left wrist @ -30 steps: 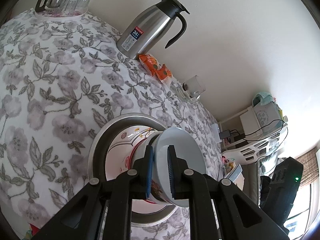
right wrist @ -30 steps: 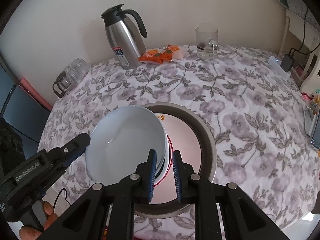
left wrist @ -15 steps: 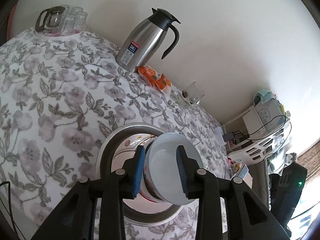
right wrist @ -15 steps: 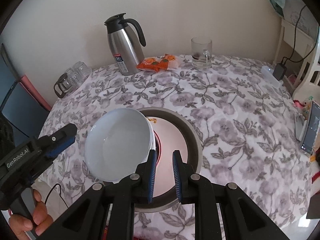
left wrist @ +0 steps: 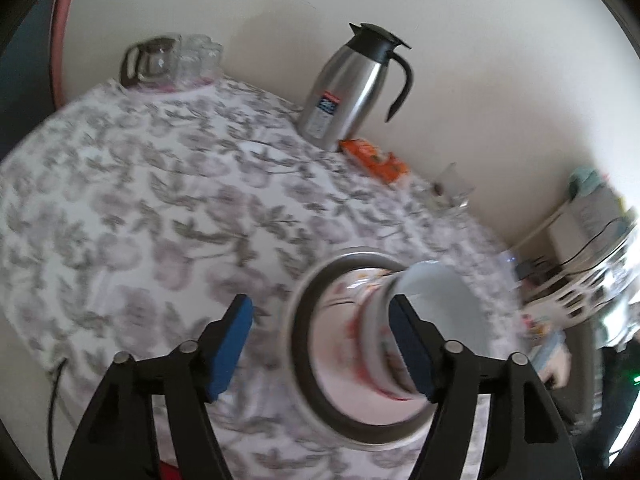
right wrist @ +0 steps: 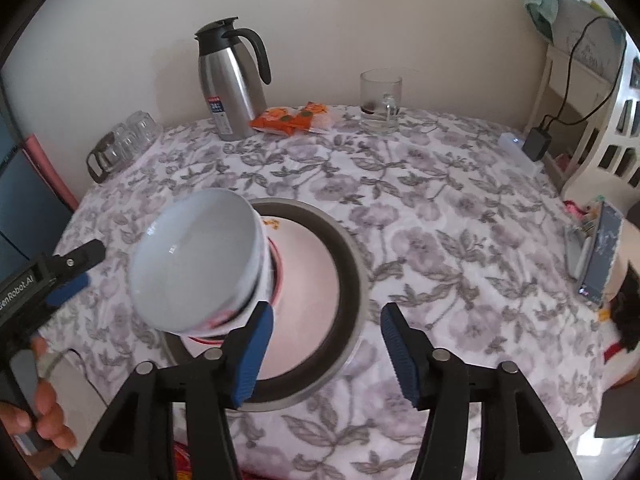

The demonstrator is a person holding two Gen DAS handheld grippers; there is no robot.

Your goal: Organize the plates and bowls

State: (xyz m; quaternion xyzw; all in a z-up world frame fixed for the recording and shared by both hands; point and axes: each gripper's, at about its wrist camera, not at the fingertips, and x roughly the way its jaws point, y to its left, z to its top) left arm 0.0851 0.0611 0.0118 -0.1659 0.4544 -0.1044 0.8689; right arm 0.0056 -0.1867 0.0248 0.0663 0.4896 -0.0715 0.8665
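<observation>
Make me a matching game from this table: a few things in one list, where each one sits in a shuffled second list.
Things:
1. bowl
2. thermos
3. glass mug
4. snack packet

Places:
A. between the thermos and the glass mug
B. on the plate in the metal basin
C. far edge, right of the snack packet
D. far edge, left of the snack packet

Pairs: 1-B, 2-D, 3-C, 4-A
</observation>
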